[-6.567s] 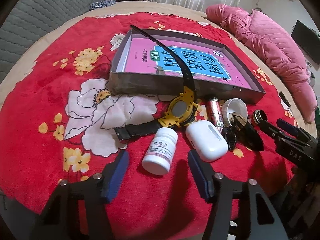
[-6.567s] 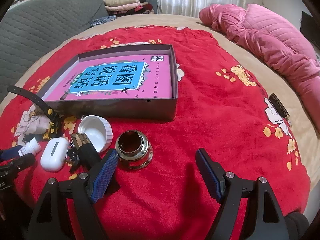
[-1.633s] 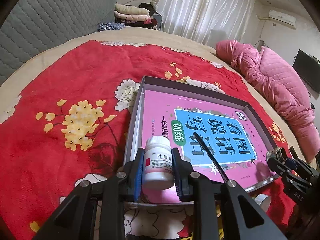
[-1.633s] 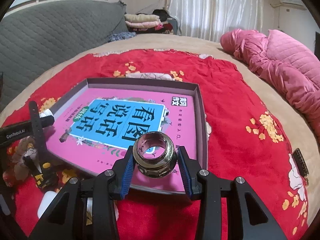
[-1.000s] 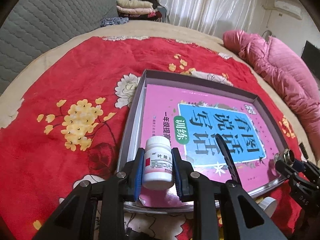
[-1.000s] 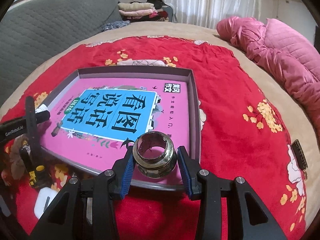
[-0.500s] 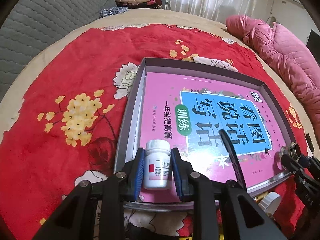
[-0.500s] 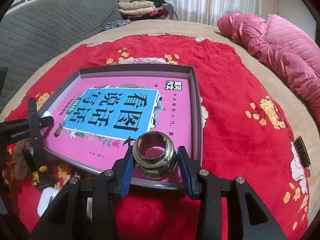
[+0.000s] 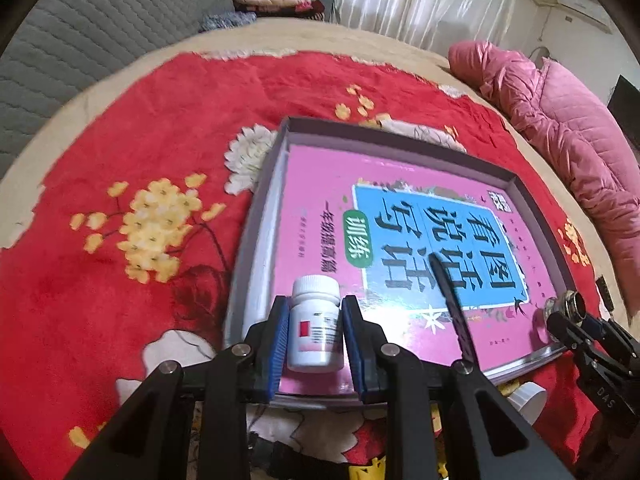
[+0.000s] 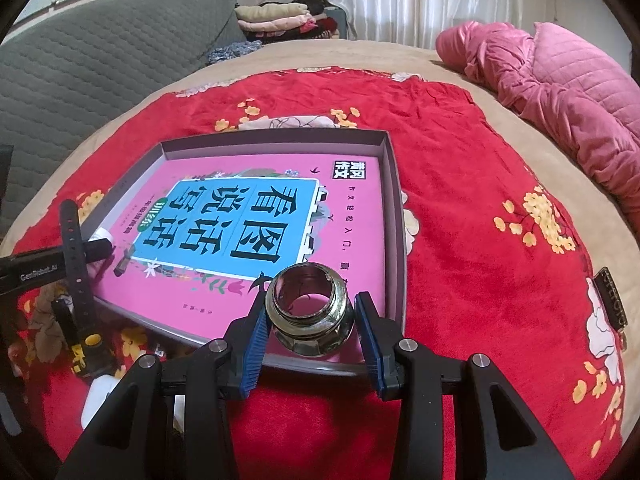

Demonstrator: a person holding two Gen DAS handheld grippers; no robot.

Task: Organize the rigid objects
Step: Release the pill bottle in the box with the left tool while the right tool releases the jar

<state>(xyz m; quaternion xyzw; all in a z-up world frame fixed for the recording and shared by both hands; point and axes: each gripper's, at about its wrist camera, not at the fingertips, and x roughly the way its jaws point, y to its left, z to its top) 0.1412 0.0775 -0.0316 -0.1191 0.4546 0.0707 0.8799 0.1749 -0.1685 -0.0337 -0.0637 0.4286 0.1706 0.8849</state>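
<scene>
Low in the left wrist frame, the left gripper (image 9: 315,342) clamps a white pill bottle (image 9: 316,324) over the grey tray's (image 9: 256,216) near corner. Likewise, the right gripper (image 10: 310,334) pinches a metal ring (image 10: 310,314) at lower centre, above the tray's near edge.

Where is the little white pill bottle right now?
In the left wrist view, the white pill bottle stands upright between the left gripper jaws, at the near left corner of the grey box, over the pink book.
</scene>
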